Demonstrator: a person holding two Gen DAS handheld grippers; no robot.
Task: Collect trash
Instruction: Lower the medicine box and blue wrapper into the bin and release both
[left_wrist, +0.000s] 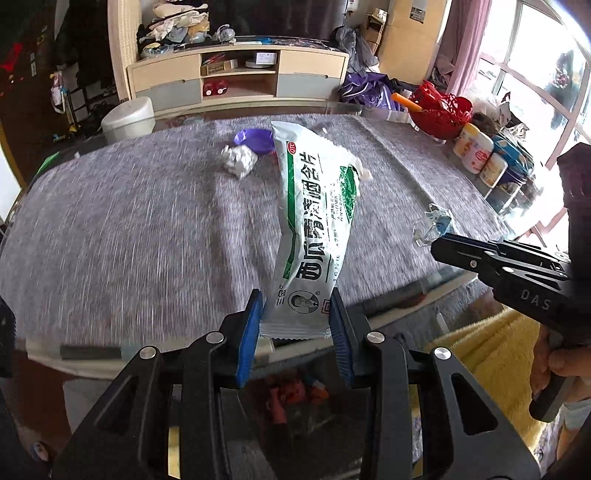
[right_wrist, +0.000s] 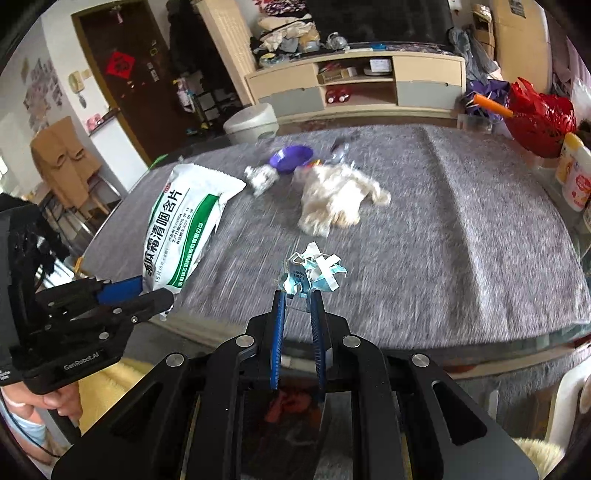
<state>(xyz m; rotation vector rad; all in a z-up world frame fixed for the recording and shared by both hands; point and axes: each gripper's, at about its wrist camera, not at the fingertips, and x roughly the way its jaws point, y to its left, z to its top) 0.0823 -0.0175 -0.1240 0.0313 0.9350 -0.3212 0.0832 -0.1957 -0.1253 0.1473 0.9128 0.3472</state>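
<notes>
My left gripper (left_wrist: 295, 314) is shut on a white and green medicine packet (left_wrist: 314, 221) and holds it up over the table's near edge; the packet also shows in the right wrist view (right_wrist: 184, 229). My right gripper (right_wrist: 297, 295) is shut on a crumpled blue and white wrapper (right_wrist: 314, 269), which also shows in the left wrist view (left_wrist: 434, 225). On the grey tablecloth (right_wrist: 443, 229) lie a crumpled foil ball (right_wrist: 260, 179), a purple bowl (right_wrist: 290, 157) and a wad of beige tissue (right_wrist: 340, 199).
A red basket (right_wrist: 539, 118) and white tubs (right_wrist: 576, 177) stand at the table's right edge. A white bin (right_wrist: 251, 123) stands behind the table, a TV cabinet (right_wrist: 354, 85) beyond it. A yellow towel (left_wrist: 491, 362) lies below the near edge.
</notes>
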